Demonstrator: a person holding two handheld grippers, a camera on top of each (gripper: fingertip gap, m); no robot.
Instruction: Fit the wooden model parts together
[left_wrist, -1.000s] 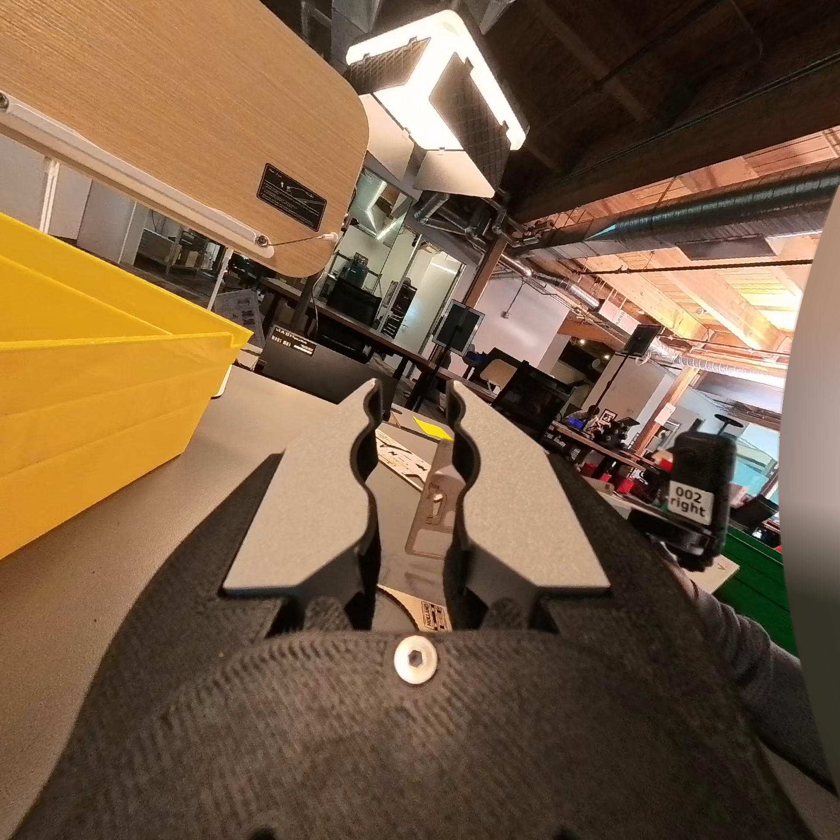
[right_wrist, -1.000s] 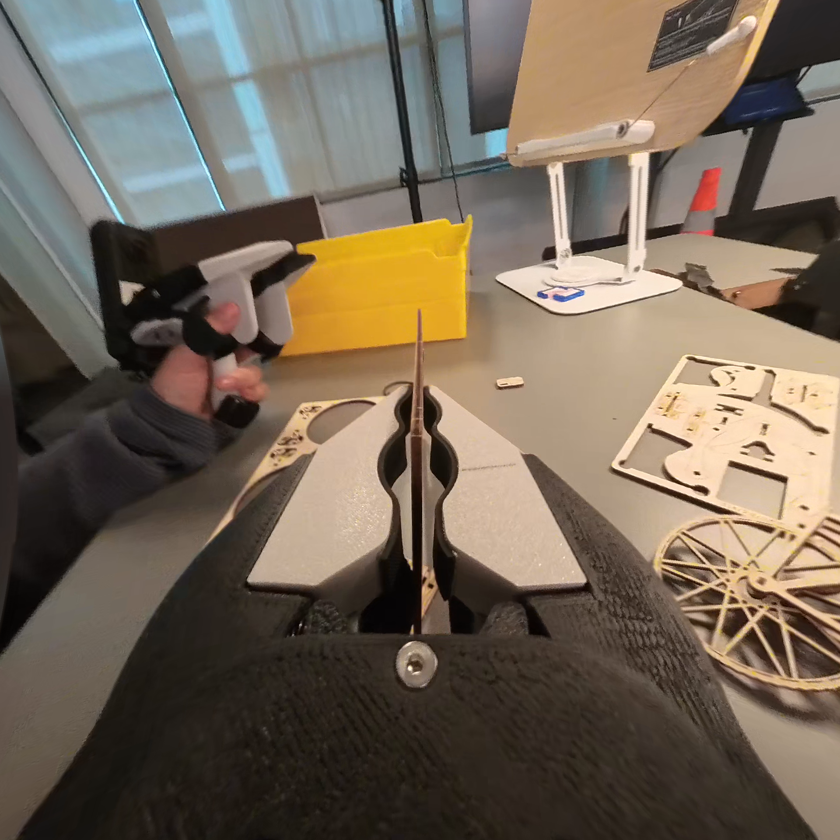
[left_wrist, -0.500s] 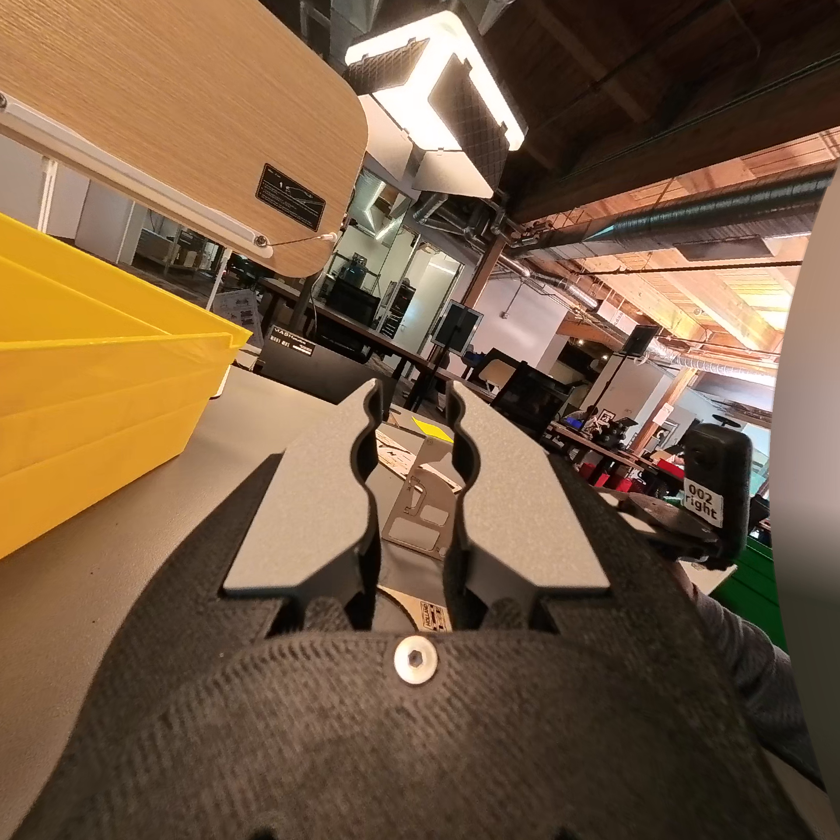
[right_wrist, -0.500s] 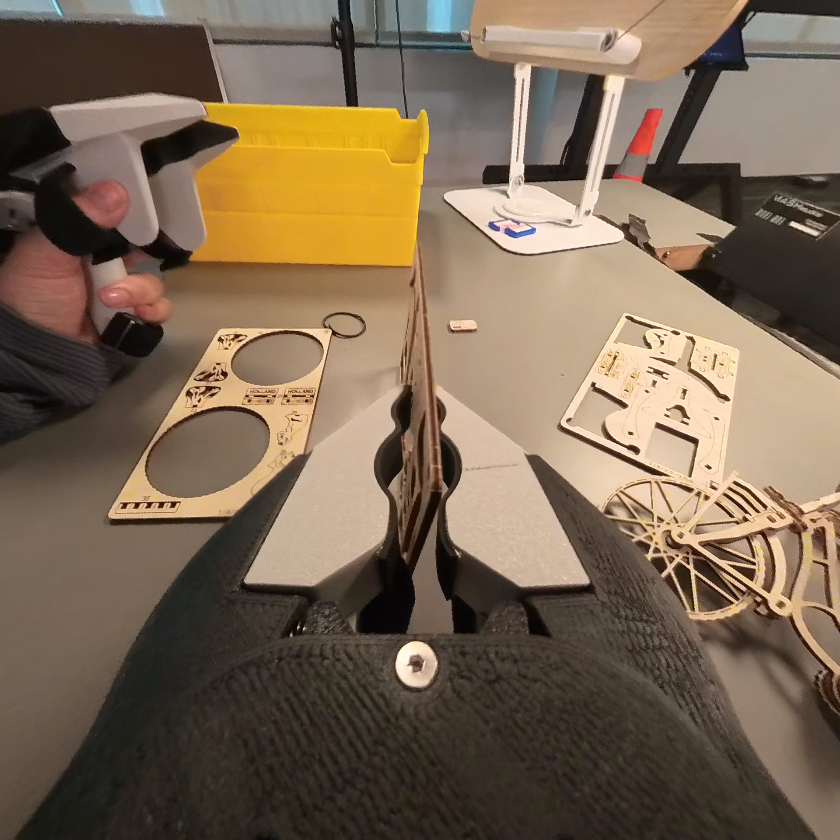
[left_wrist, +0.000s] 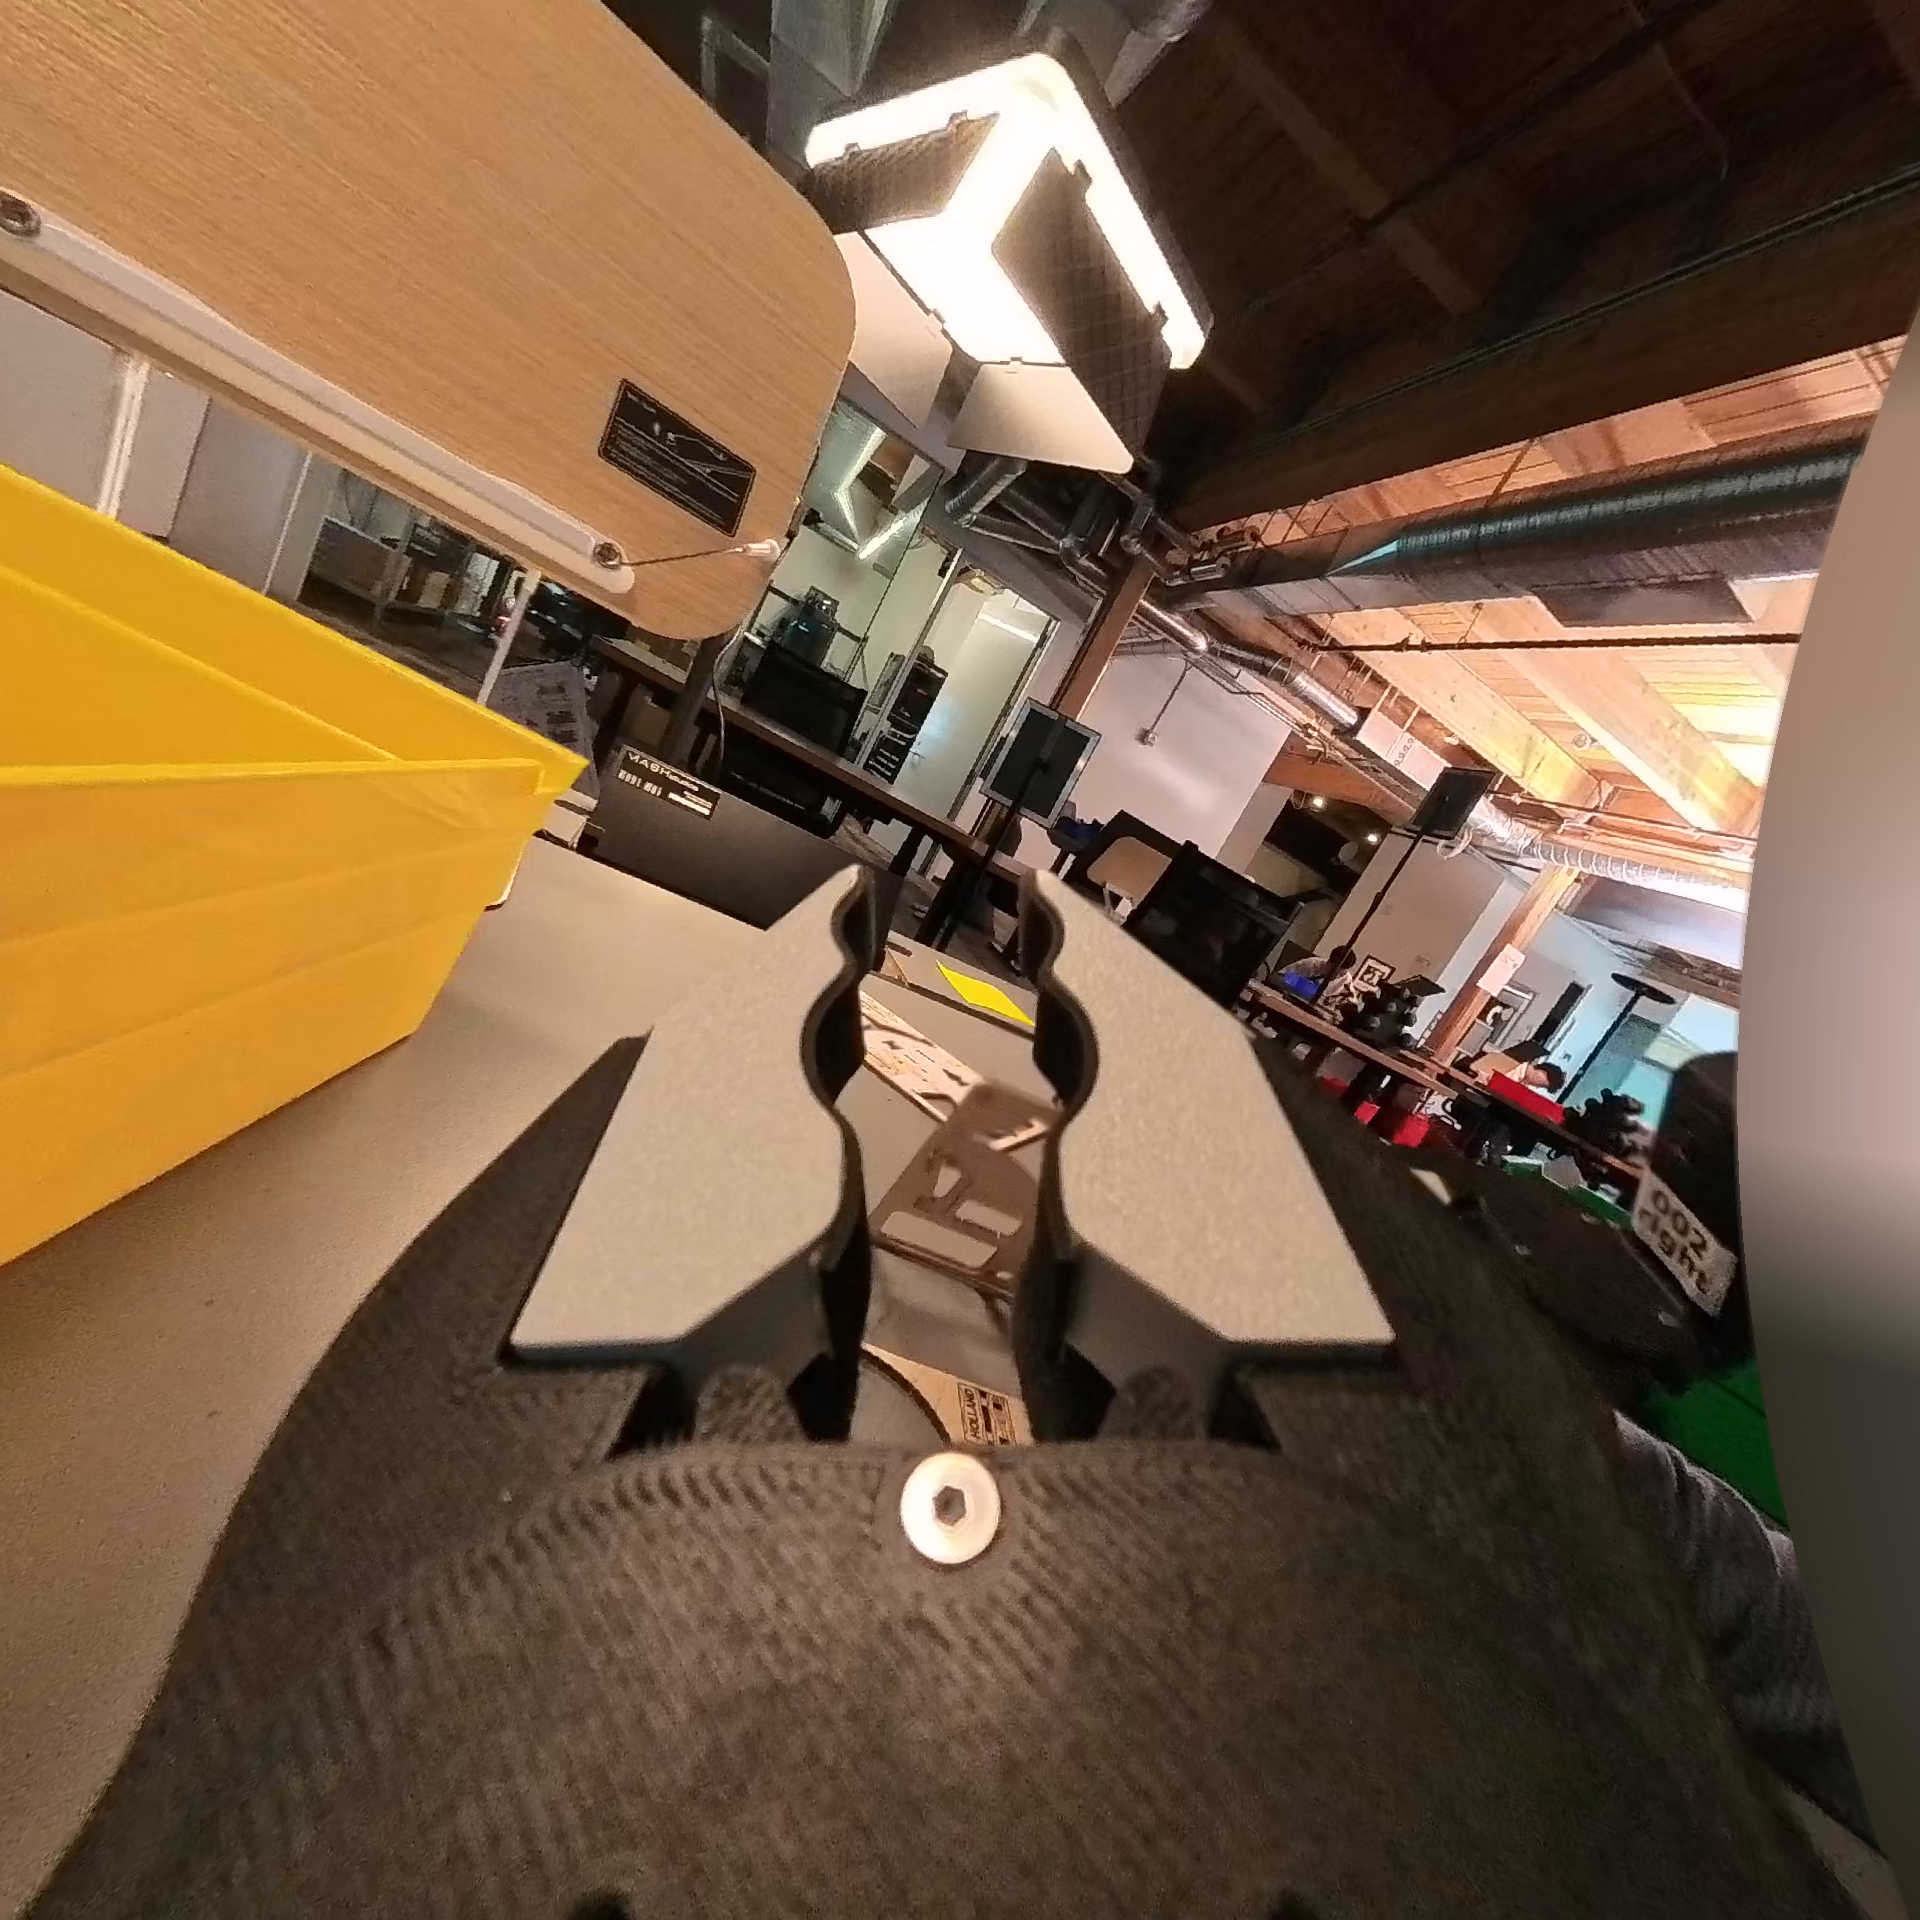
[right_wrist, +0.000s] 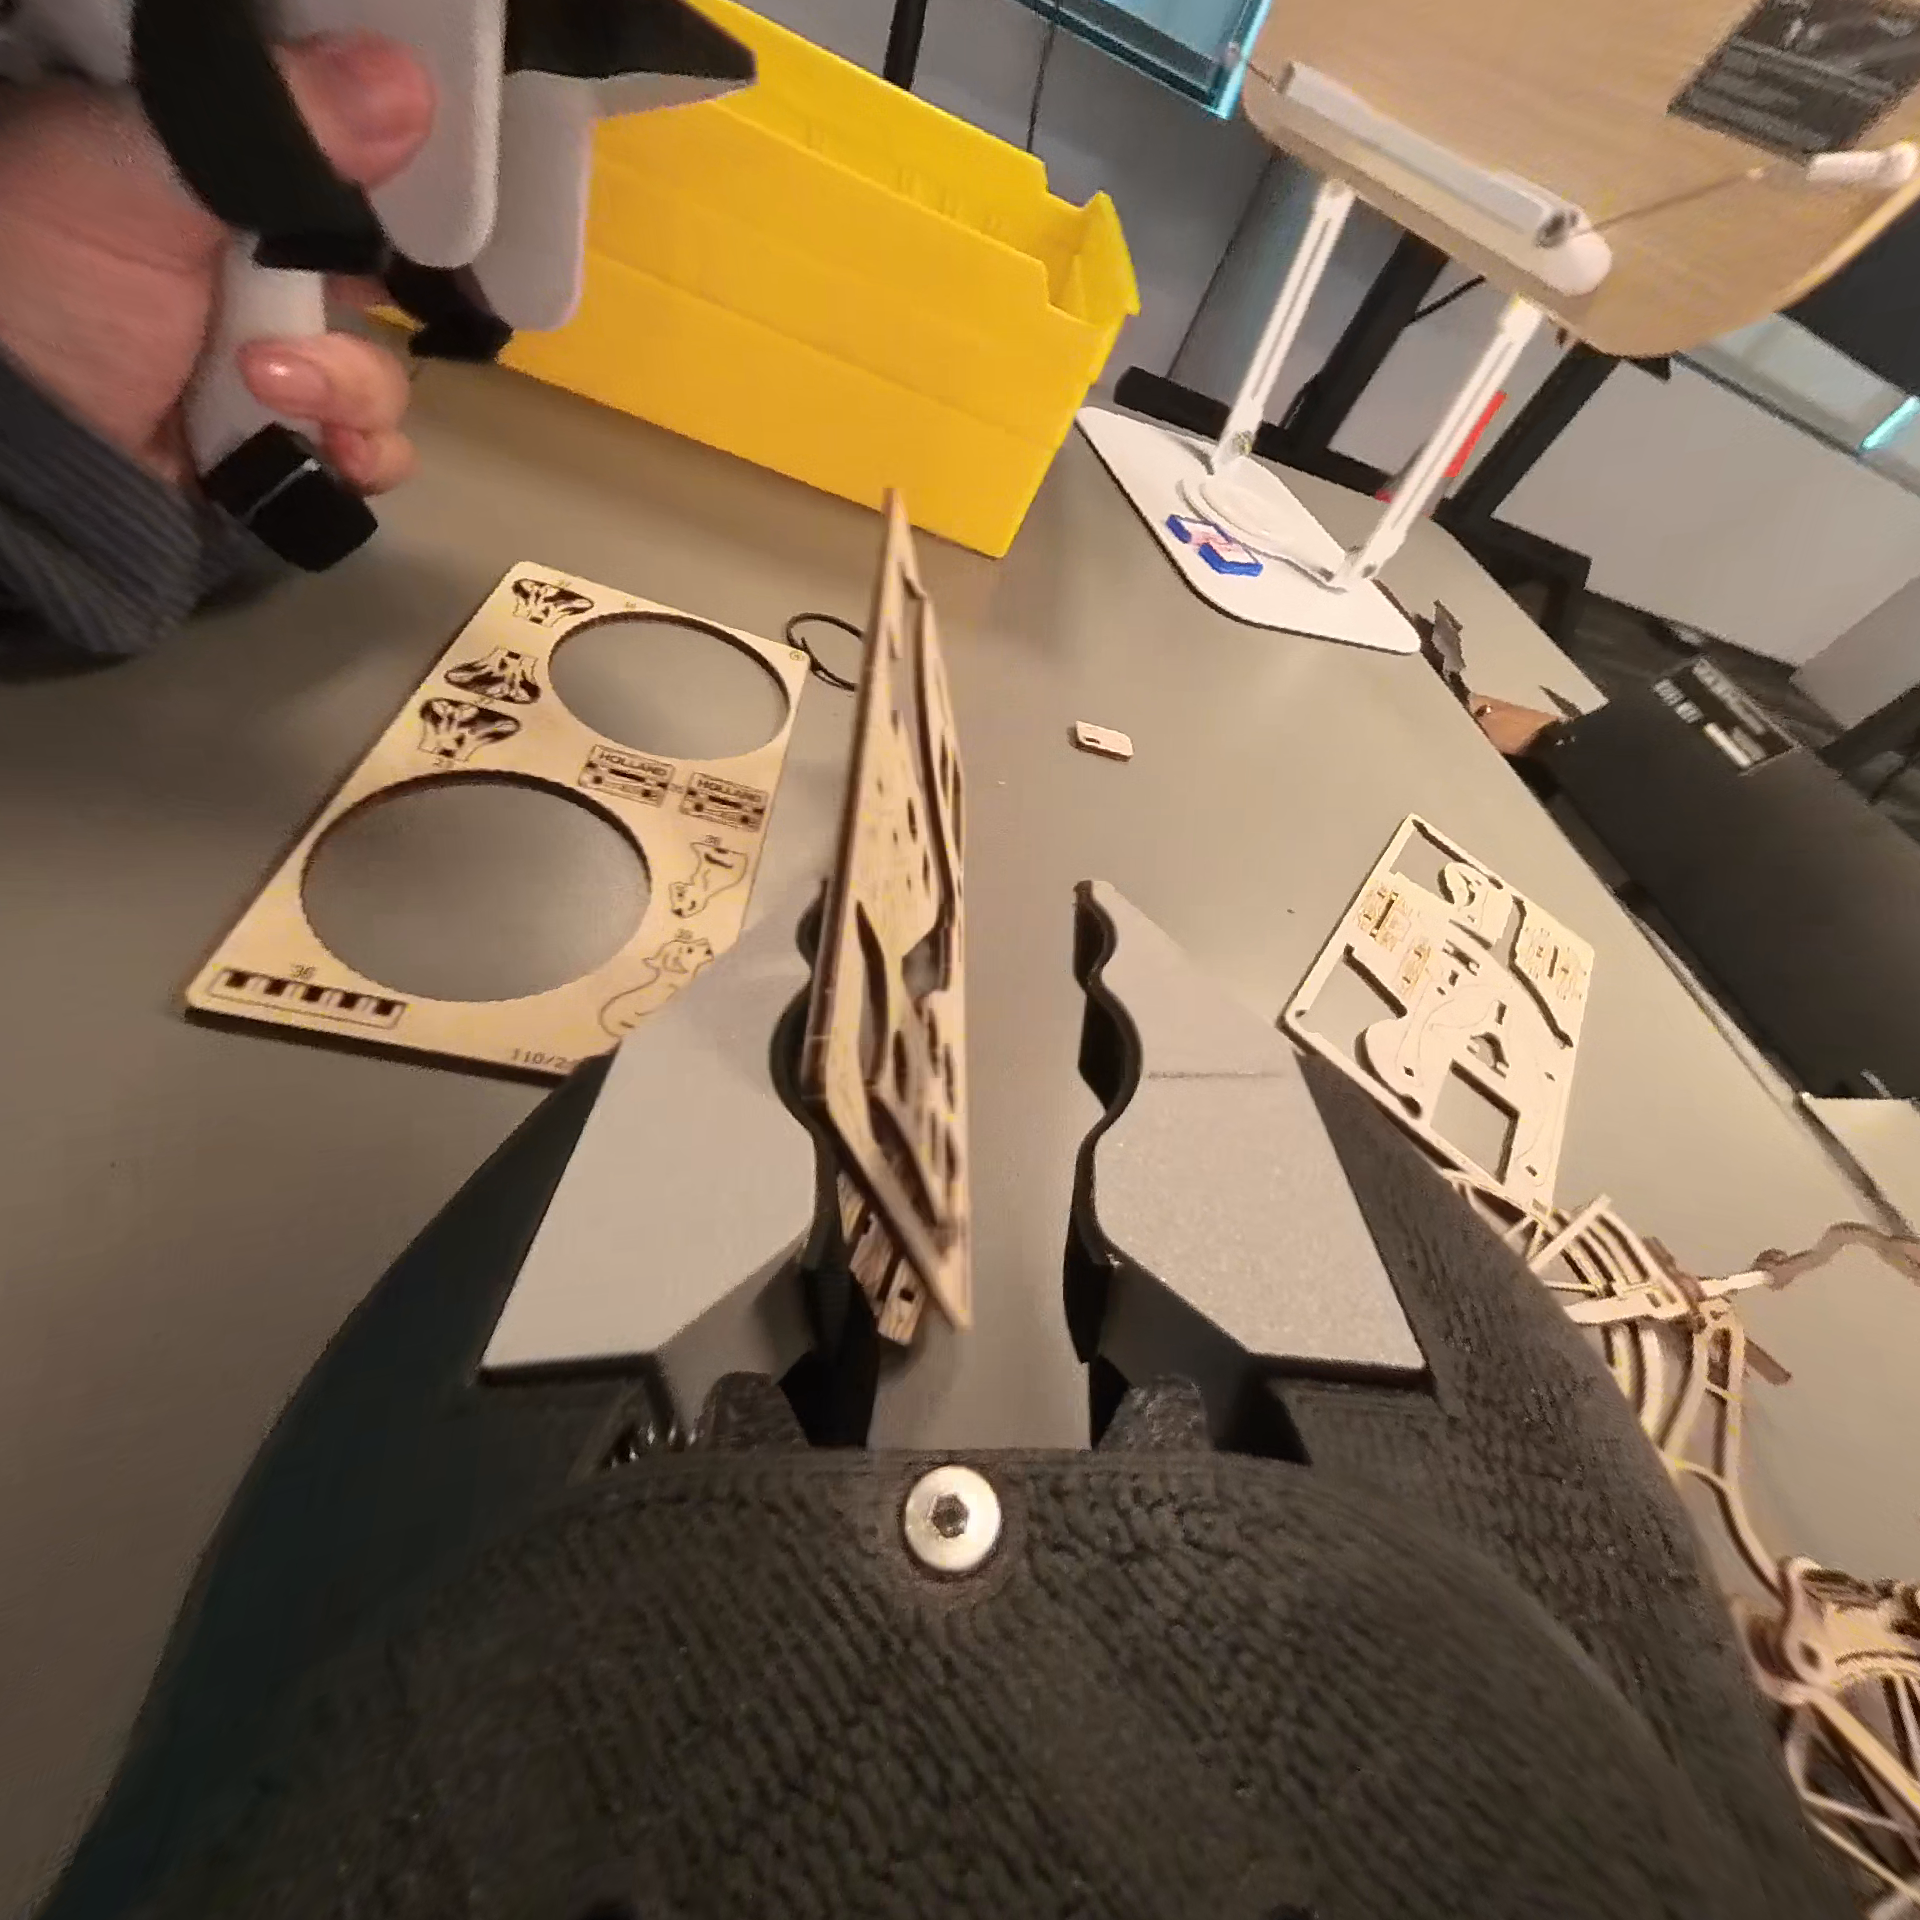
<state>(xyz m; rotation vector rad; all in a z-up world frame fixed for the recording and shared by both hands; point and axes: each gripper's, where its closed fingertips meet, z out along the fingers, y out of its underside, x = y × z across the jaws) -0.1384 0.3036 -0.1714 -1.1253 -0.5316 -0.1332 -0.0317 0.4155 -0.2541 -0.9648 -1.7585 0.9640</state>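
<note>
In the right wrist view my right gripper (right_wrist: 951, 899) is open with its jaws wide apart. A thin wooden parts sheet (right_wrist: 904, 935) stands on edge between them, tilted and leaning on the left finger, clear of the right one. A flat sheet with two round holes (right_wrist: 499, 821) lies on the table to the left, another parts sheet (right_wrist: 1455, 997) to the right, and a part-built wooden bicycle (right_wrist: 1621, 1309) at the right edge. My left gripper (left_wrist: 945, 883) is open and empty; it also shows top left in the right wrist view (right_wrist: 540, 156), held above the table.
A yellow bin (right_wrist: 831, 312) stands at the back of the grey table (right_wrist: 208, 1195). A white stand with a wooden board (right_wrist: 1299, 488) is back right. A black ring (right_wrist: 821, 634) and a small wood piece (right_wrist: 1103, 740) lie between them. Tip to tip, the grippers are about 20 cm apart. It is some 15 cm from my right tips to the part-built wooden bicycle (right_wrist: 1621, 1309).
My right gripper has tipped down toward the table and opened; the sheet it gripped on edge now leans loose against its left finger. The left gripper stays open.
</note>
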